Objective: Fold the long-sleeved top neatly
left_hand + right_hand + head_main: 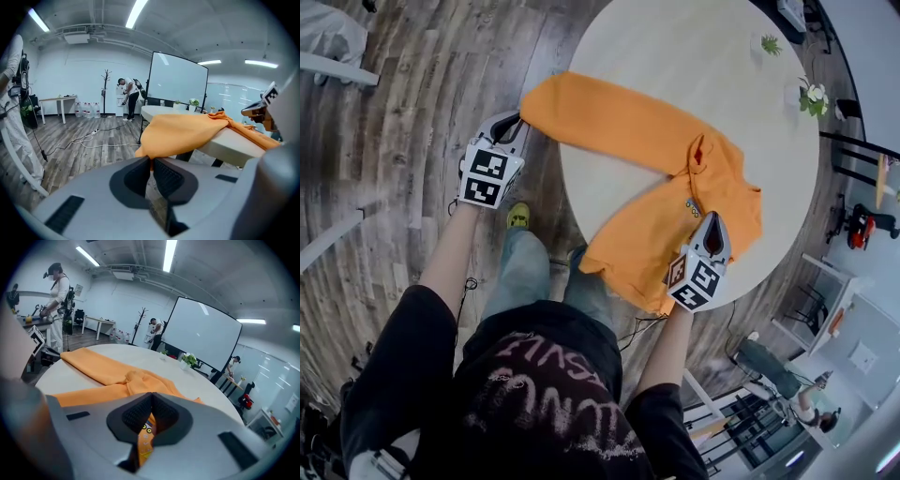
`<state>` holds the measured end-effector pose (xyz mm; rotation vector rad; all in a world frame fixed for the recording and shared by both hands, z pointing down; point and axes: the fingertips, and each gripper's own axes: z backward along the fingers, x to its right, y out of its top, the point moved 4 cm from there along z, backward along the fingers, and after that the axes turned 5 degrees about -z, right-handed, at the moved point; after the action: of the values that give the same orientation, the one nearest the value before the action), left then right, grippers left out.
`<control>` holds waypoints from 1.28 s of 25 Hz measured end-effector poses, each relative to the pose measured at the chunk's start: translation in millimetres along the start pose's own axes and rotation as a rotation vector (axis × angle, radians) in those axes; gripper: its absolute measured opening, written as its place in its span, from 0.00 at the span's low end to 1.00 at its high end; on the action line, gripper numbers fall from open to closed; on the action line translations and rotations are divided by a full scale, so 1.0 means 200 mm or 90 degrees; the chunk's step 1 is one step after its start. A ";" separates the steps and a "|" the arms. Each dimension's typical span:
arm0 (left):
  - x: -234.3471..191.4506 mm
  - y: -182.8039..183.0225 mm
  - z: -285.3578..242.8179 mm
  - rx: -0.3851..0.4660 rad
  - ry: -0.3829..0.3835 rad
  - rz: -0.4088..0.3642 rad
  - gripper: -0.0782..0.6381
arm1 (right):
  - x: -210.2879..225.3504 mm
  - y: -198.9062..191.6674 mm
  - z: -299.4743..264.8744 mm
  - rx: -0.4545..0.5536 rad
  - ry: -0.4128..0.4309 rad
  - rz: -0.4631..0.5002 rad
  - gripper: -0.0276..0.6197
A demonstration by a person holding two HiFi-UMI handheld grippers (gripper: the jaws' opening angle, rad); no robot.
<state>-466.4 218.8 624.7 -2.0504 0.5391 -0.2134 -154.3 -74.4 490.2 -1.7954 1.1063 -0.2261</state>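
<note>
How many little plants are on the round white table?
2. A small green plant stands near the far edge of the round white table; a white-flowered plant stands right of it. None looks hidden.

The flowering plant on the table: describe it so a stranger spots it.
Find the round pale table bearing the orange top. By its right edge stand two potted plants; the flowering plant has white blossoms, the other plant only green leaves.
</note>
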 end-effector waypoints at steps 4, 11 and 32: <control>-0.04 0.10 0.09 -0.001 0.010 -0.014 0.15 | 0.05 0.03 0.08 -0.003 -0.013 -0.026 0.05; -0.06 0.38 0.20 0.016 0.043 -0.058 0.15 | 0.21 -0.03 0.23 -0.004 -0.033 -0.084 0.05; 0.85 1.36 0.16 0.145 0.032 -0.277 0.15 | 0.94 -0.66 0.66 -0.013 -0.114 -0.309 0.05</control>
<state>-381.9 47.9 364.0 -1.9189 0.0848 -0.5580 106.2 -119.3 471.5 -2.0378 0.5367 -0.3348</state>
